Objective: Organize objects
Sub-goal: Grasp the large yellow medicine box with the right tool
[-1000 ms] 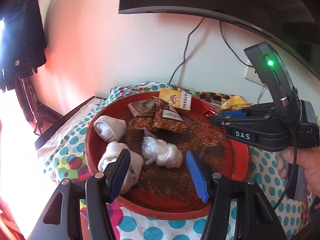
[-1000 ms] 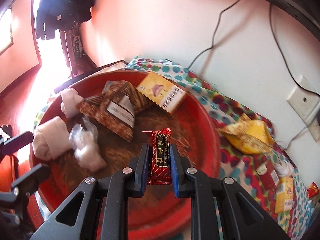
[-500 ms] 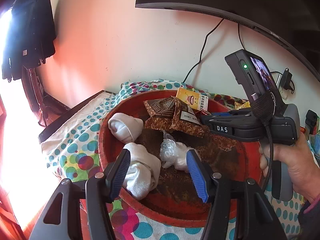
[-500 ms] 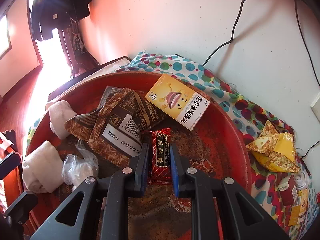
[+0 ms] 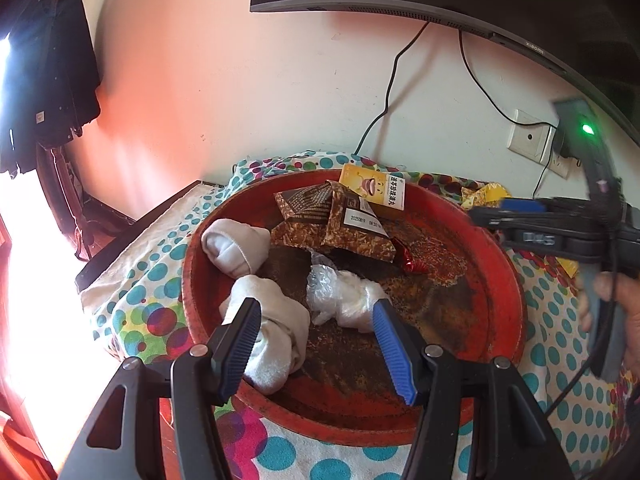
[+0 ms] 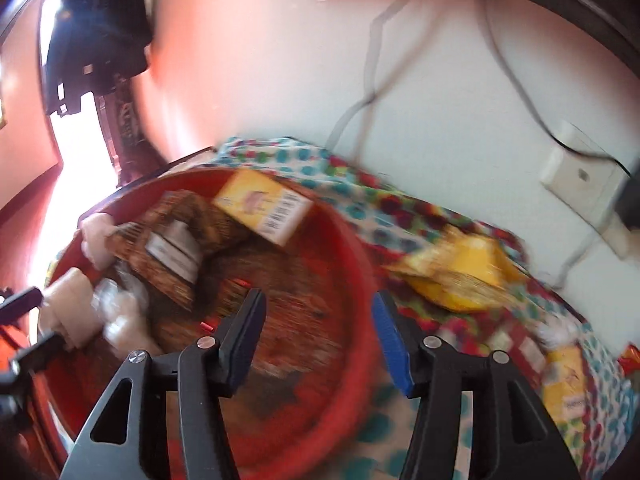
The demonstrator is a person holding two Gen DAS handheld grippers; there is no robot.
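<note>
Right gripper has let go of the small red foil-wrapped candy, which now lies in the round red tray.

A second ago the right gripper (image 6: 318,334) pinched the small red foil-wrapped candy (image 5: 408,258); now its jaws are opening with nothing between them, and its view, blurred, has swung over the tray's far rim. The candy lies crinkled and shiny on the floor of the round red tray (image 5: 500,292), touching the corner of the brown patterned snack packet (image 5: 352,228), near the clear crumpled plastic bag (image 5: 344,296). The left gripper (image 5: 316,346) stays spread above the white rolled cloth (image 5: 276,328), holding nothing. A yellow cardboard box (image 5: 372,186) leans on the rim.
</note>
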